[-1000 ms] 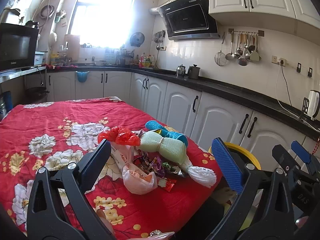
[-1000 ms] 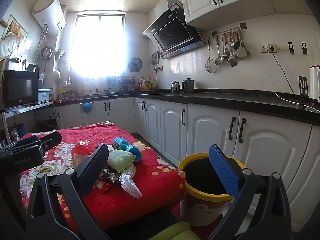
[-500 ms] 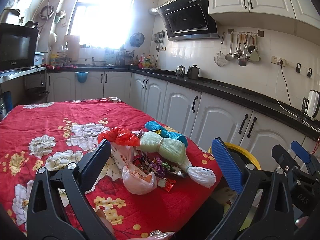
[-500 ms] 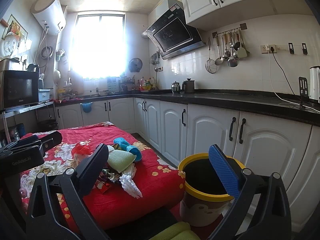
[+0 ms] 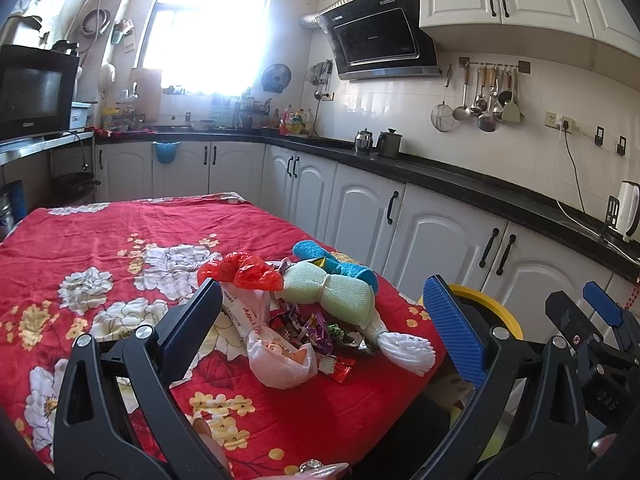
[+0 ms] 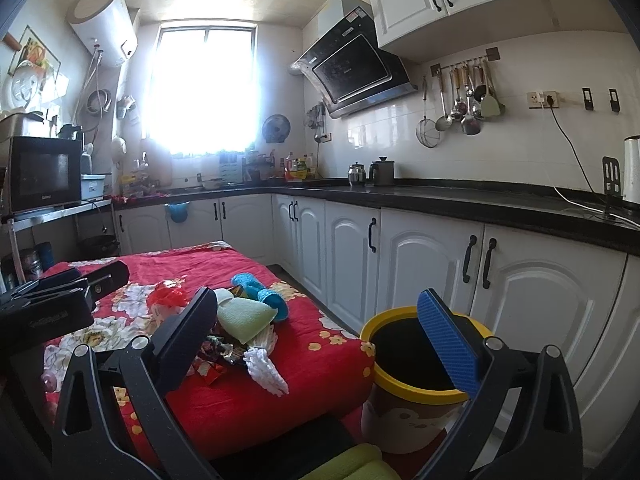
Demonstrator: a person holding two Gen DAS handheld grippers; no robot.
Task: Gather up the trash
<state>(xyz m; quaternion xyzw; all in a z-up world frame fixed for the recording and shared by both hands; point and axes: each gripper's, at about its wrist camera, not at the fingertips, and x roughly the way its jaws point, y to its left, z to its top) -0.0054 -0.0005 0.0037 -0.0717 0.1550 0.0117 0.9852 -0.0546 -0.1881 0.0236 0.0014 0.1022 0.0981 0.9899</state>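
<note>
Nothing has moved since 1 s ago: both grippers hover in place, left gripper [image 5: 320, 328] and right gripper [image 6: 320, 332] each with fingers wide apart and gripping nothing. Trash pile [image 5: 304, 328] (red bag, white bag, candy wrappers, cloths) sits near the table's [image 5: 120, 232] right edge by the near corner. Yellow-rimmed bin [image 6: 404, 360] stands on the floor just beside that edge.

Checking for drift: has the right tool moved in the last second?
No. The right tool frames the yellow-rimmed bin and cabinet doors as before.
</note>
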